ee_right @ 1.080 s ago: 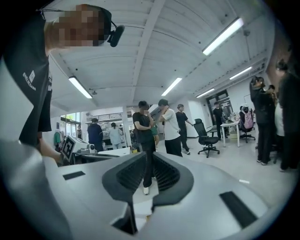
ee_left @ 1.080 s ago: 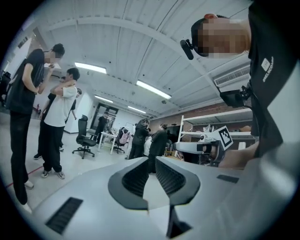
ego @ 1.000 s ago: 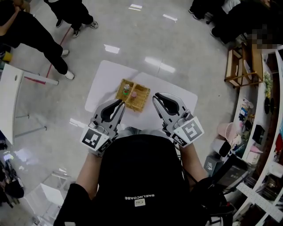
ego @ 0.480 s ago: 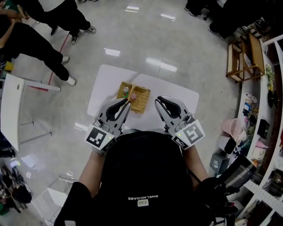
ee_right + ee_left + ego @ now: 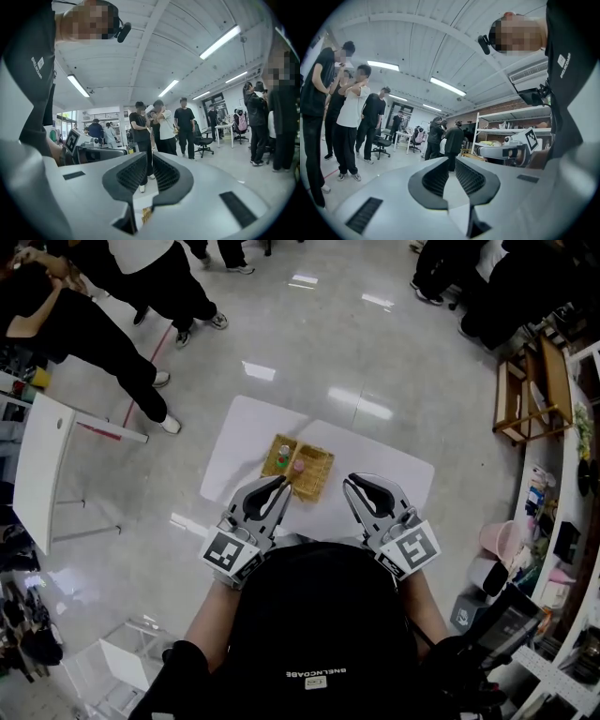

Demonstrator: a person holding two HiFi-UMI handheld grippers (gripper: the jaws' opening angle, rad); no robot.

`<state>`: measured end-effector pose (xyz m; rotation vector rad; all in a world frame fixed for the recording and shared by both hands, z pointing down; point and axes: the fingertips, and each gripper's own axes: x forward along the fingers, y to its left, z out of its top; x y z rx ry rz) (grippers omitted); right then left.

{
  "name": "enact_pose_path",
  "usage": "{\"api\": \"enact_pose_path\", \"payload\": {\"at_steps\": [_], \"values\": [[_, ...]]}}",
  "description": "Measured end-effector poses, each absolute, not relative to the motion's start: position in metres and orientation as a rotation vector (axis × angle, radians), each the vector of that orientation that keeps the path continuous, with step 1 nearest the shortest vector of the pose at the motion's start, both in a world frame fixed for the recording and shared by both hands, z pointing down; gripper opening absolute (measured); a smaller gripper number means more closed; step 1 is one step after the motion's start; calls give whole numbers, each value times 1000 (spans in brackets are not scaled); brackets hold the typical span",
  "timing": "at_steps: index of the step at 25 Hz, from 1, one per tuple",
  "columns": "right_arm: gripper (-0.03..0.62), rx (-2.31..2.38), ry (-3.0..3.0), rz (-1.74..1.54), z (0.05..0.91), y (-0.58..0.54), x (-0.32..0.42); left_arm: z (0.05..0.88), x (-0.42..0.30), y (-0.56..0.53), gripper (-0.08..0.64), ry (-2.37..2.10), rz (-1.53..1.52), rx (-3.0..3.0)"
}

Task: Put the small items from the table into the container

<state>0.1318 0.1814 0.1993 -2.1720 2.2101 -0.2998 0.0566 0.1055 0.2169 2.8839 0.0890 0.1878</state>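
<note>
we see a glossy grey floor point(image 5: 375, 343) throwing back the ceiling lights. a white desk point(image 5: 47, 460) stands at the left and a wooden rack point(image 5: 525, 395) at the right. crowded shelves point(image 5: 562, 549) run down the right edge, with a pink bin point(image 5: 494, 540) near them. people point(image 5: 141, 282) stand at the top left. in the gripper views we make out a white ribbed ceiling point(image 5: 154, 42) with strip lights point(image 5: 447, 86), a brick wall point(image 5: 501, 105) behind a metal rack point(image 5: 511, 113), an office chair point(image 5: 205, 140) and bright windows point(image 5: 63, 119).
</note>
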Motion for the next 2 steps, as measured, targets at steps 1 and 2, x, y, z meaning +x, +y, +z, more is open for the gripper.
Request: {"api": "enact_pose_path", "payload": {"at_steps": [1, 2], "values": [[46, -2175, 2214, -297, 198, 182, 132, 217, 55, 106, 37, 85, 202, 2881], [46, -2177, 2216, -293, 196, 183, 131, 217, 54, 107, 37, 80, 215, 2879]]}}
